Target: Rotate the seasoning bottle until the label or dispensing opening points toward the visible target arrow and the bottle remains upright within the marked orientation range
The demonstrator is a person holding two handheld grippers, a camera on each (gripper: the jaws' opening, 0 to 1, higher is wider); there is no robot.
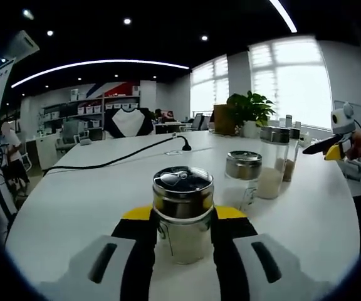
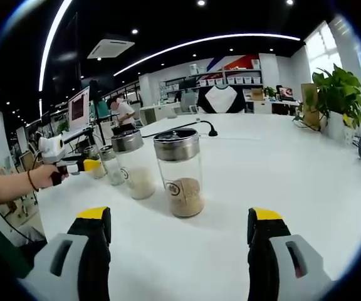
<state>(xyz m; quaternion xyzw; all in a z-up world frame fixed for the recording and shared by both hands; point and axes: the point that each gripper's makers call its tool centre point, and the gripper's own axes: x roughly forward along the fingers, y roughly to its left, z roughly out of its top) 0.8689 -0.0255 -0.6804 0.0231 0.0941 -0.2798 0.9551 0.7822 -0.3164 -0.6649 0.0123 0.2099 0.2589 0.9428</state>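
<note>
Pinching 1 seasoning bottle (image 1: 182, 213) on the white worktop (image 1: 93, 194), left tongs (image 1: 183, 229) risk tipping it mid-twist — squeezed low, glass slips — while right tongs (image 2: 179, 235) hang spread, idle.

Seasoning bottle (image 1: 183, 213) stands on table (image 1: 74, 207) between left tongs (image 1: 183, 235), seemingly touching; jars (image 1: 259, 169) behind.
</note>
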